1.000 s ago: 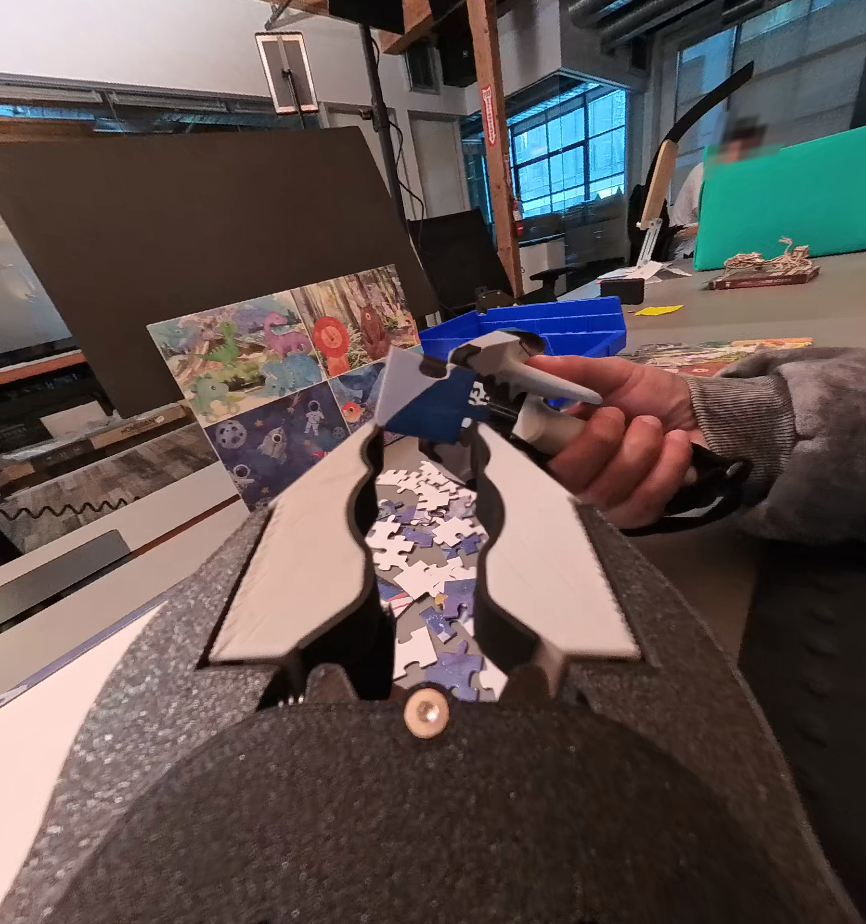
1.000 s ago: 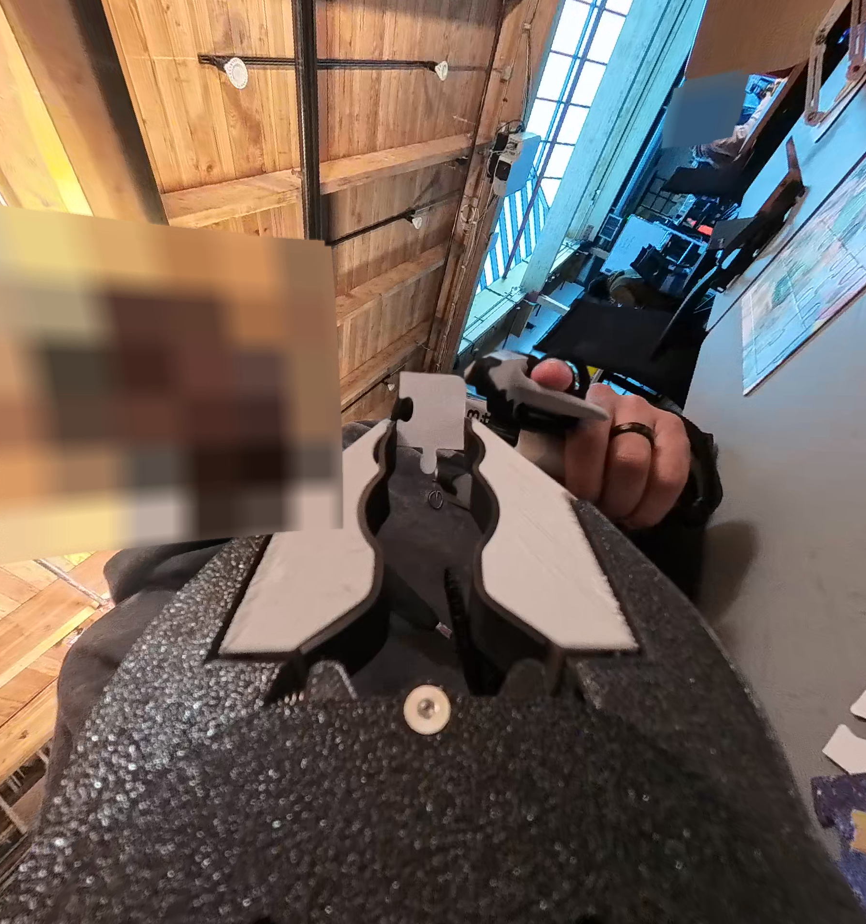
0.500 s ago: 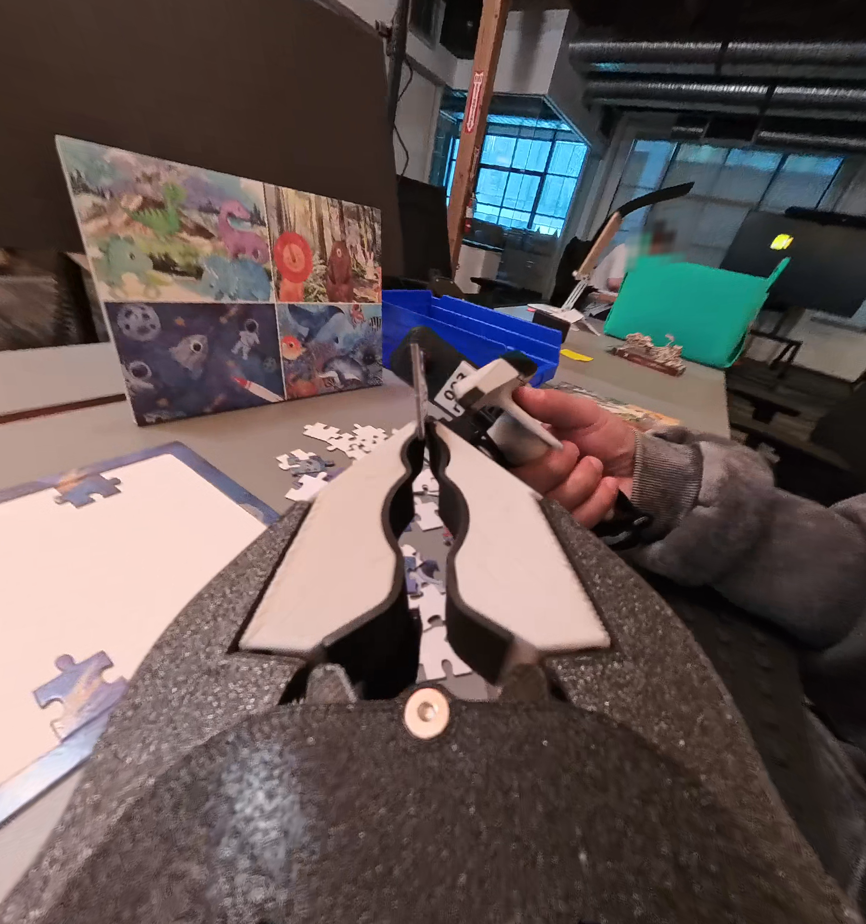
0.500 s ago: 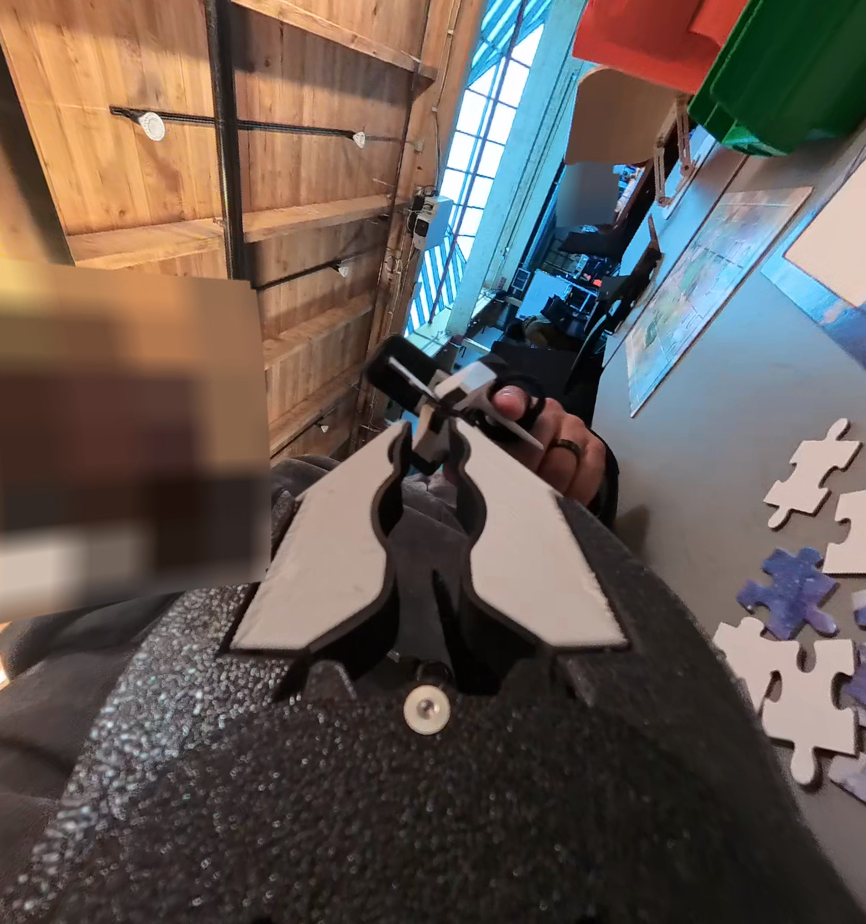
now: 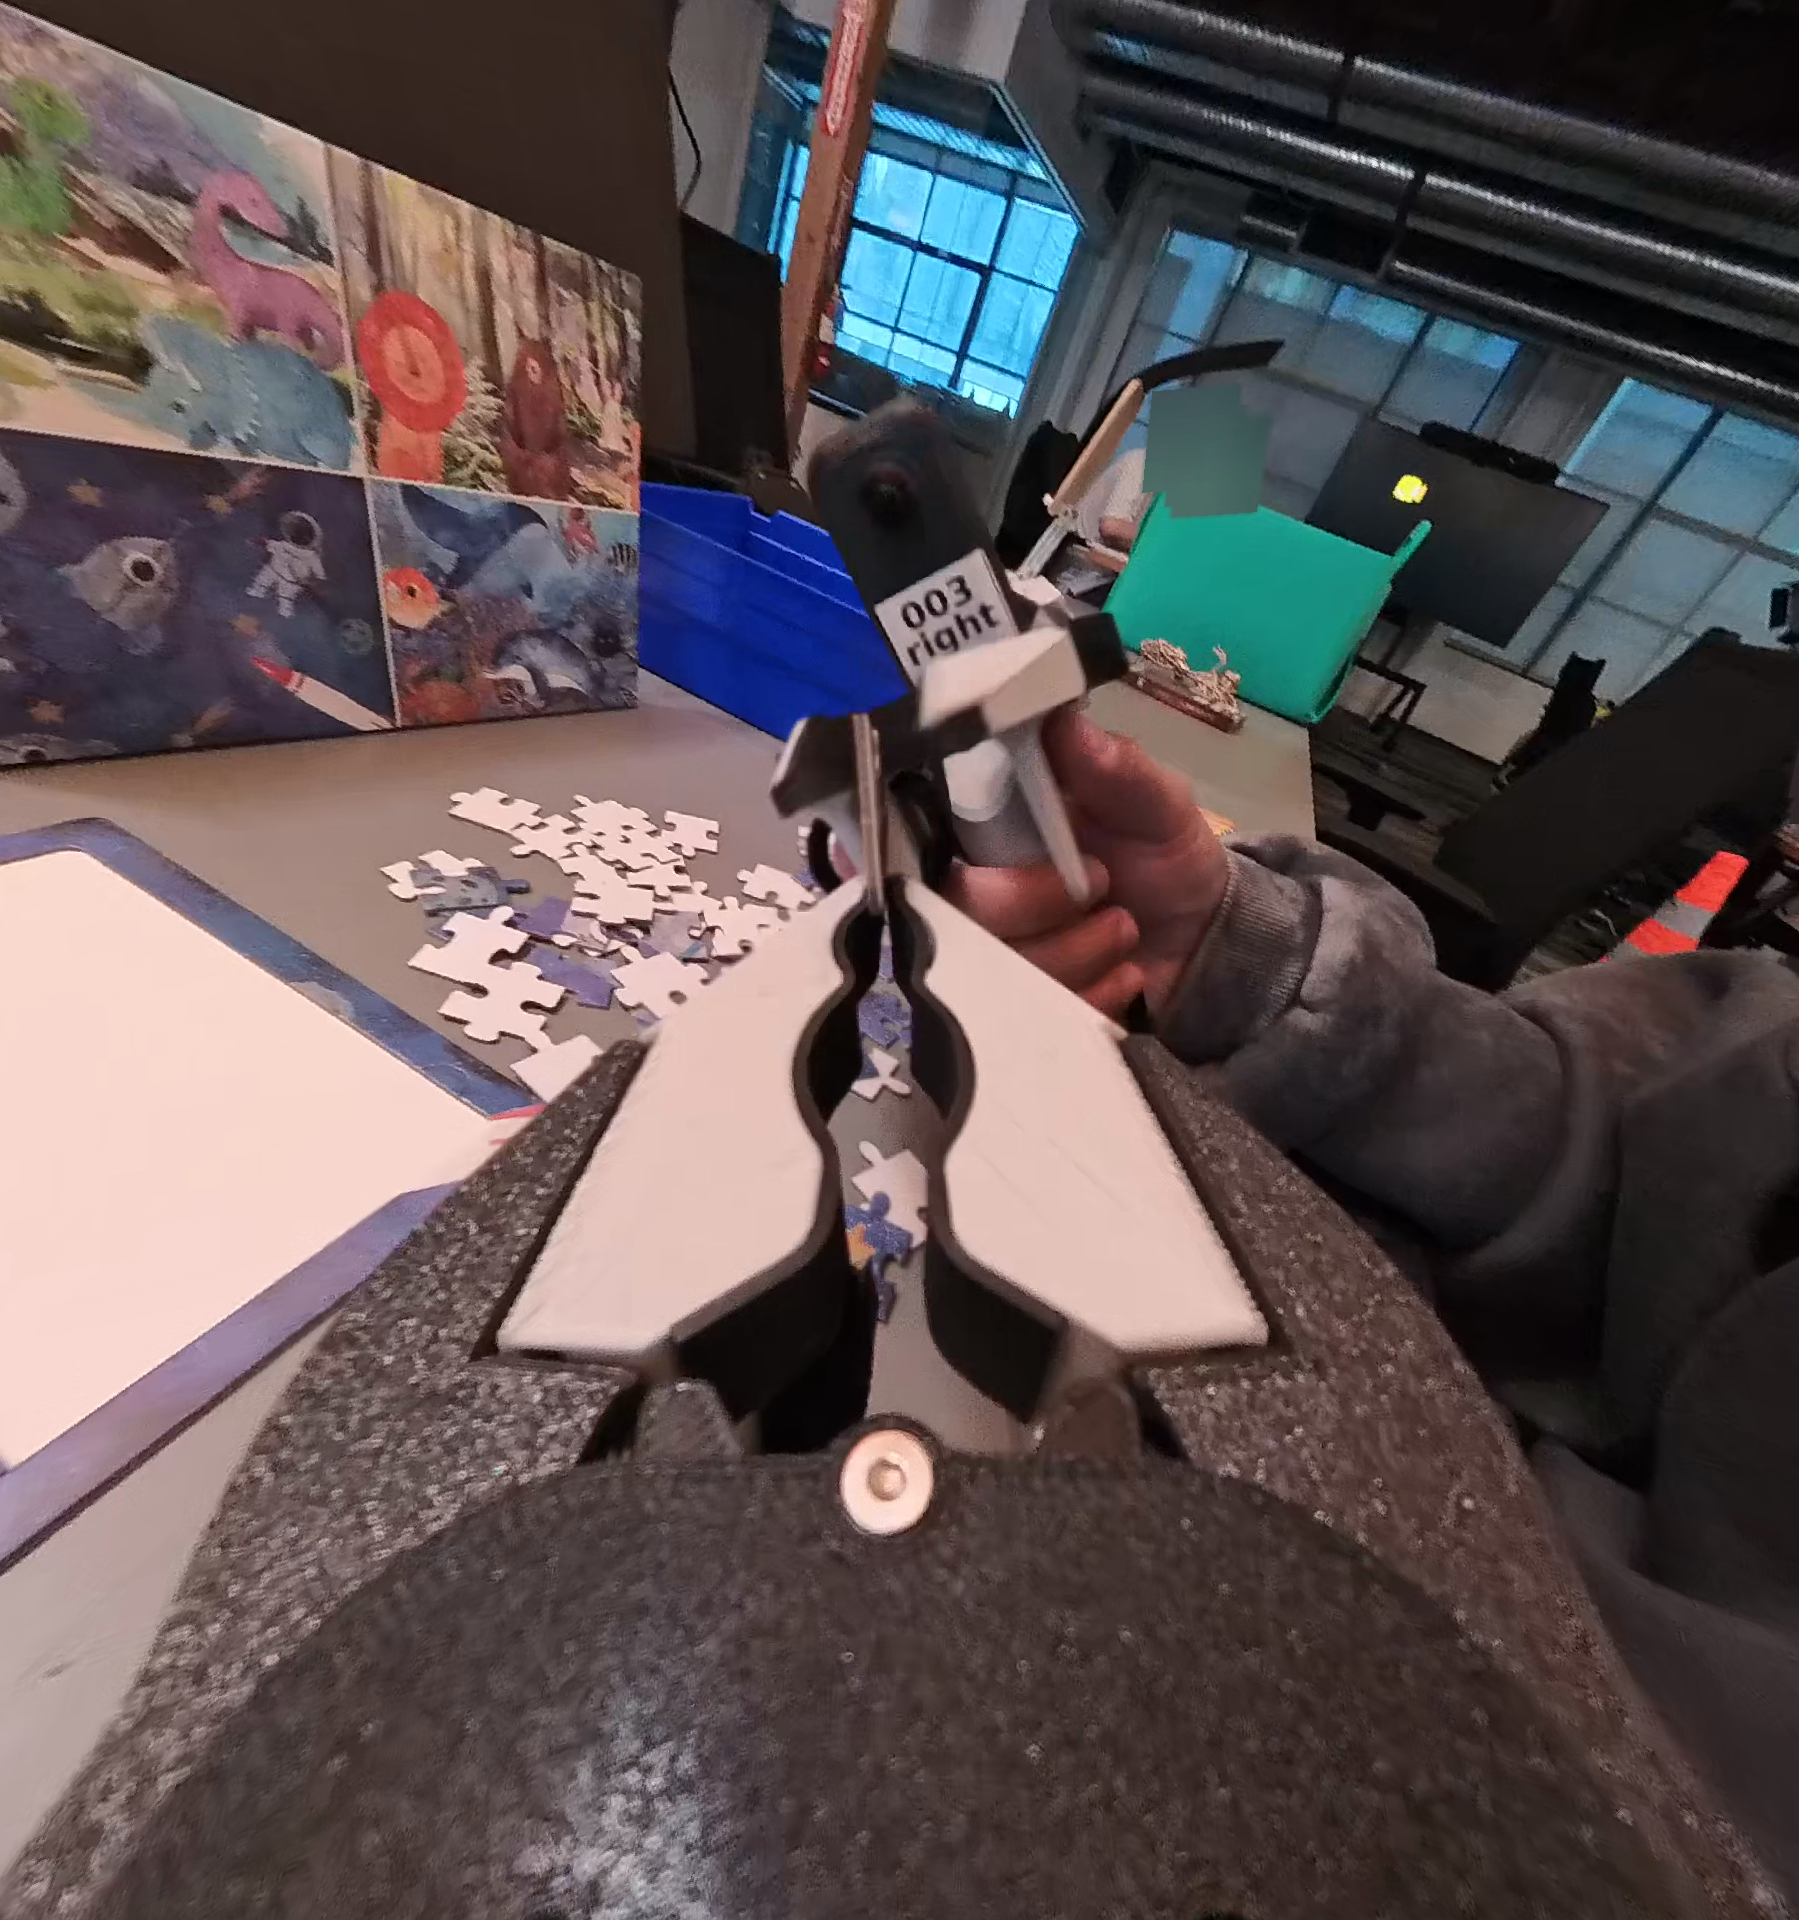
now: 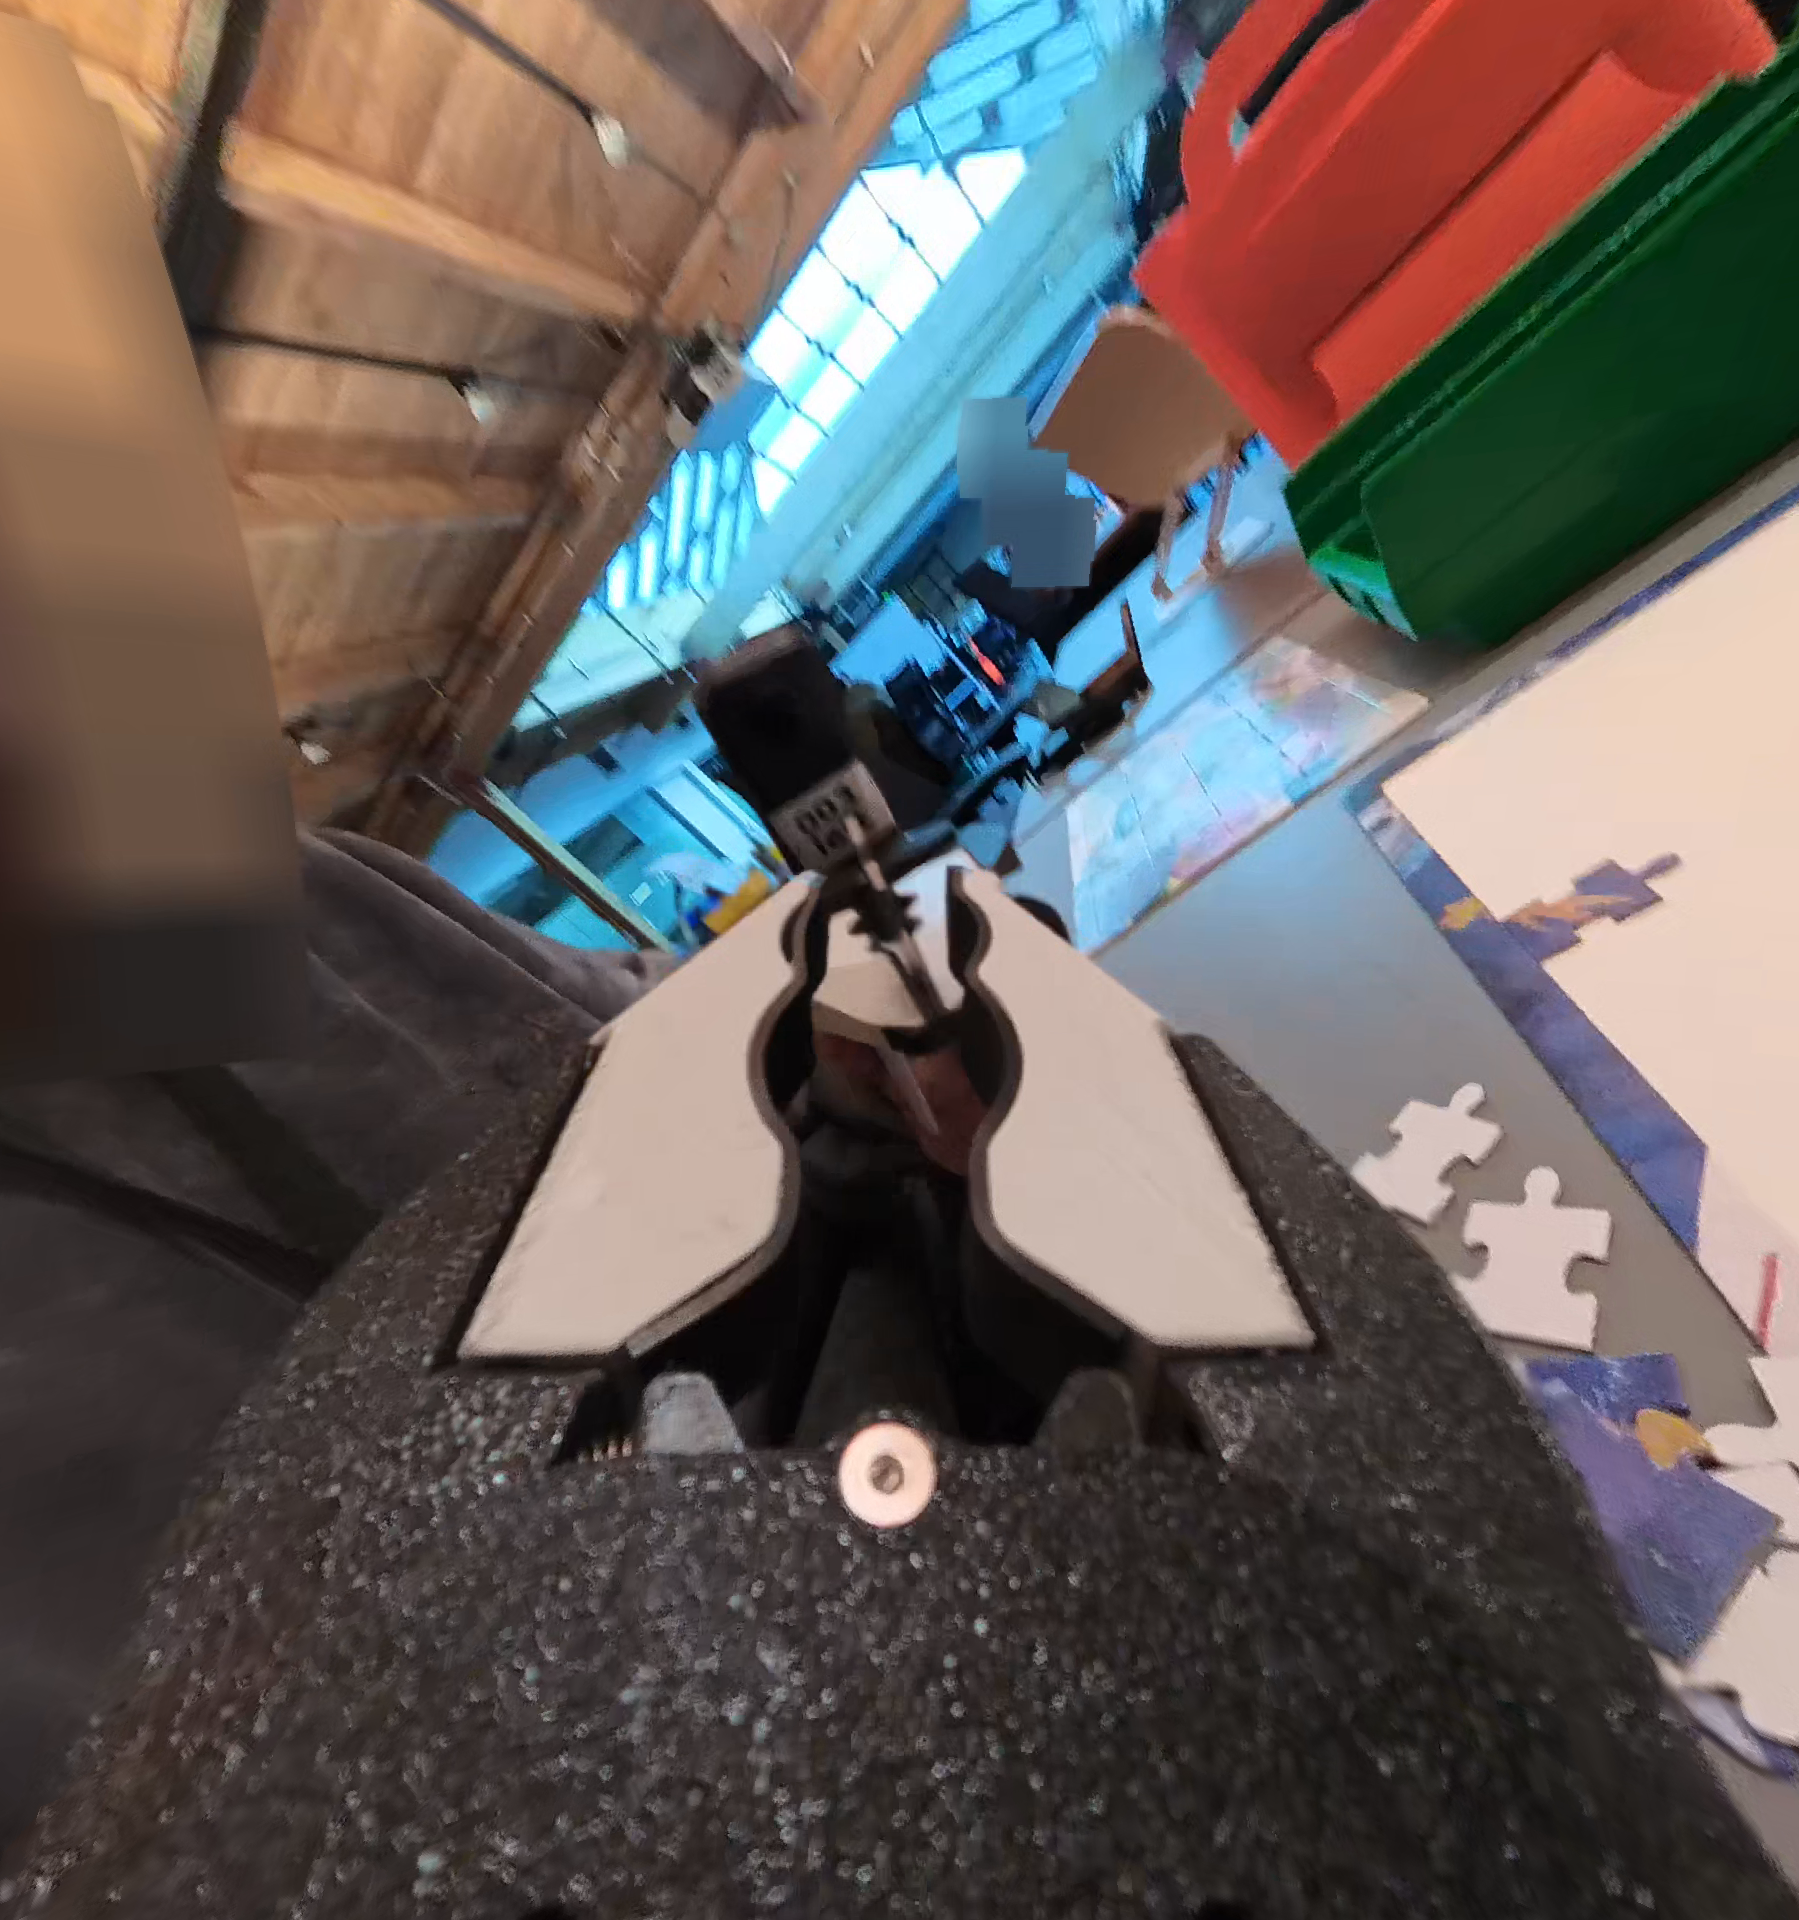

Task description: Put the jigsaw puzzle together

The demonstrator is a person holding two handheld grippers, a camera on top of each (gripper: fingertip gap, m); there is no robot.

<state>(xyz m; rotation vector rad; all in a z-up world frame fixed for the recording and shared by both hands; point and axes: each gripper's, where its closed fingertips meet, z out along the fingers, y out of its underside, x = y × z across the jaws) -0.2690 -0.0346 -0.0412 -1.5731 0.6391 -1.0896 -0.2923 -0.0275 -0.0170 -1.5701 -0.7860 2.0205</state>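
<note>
Blue bin (image 5: 739, 613) behind table (image 5: 375, 790); teal bin (image 5: 1259, 613) farther back; red bin (image 6: 1414, 208) above green bin (image 6: 1601, 447).

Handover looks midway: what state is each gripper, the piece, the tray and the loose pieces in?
left gripper, shut on the puzzle piece
puzzle piece, upright, edge-on to the left camera
right gripper, open around the piece
puzzle tray, mostly unfilled
loose pieces, scattered, many face down
</note>
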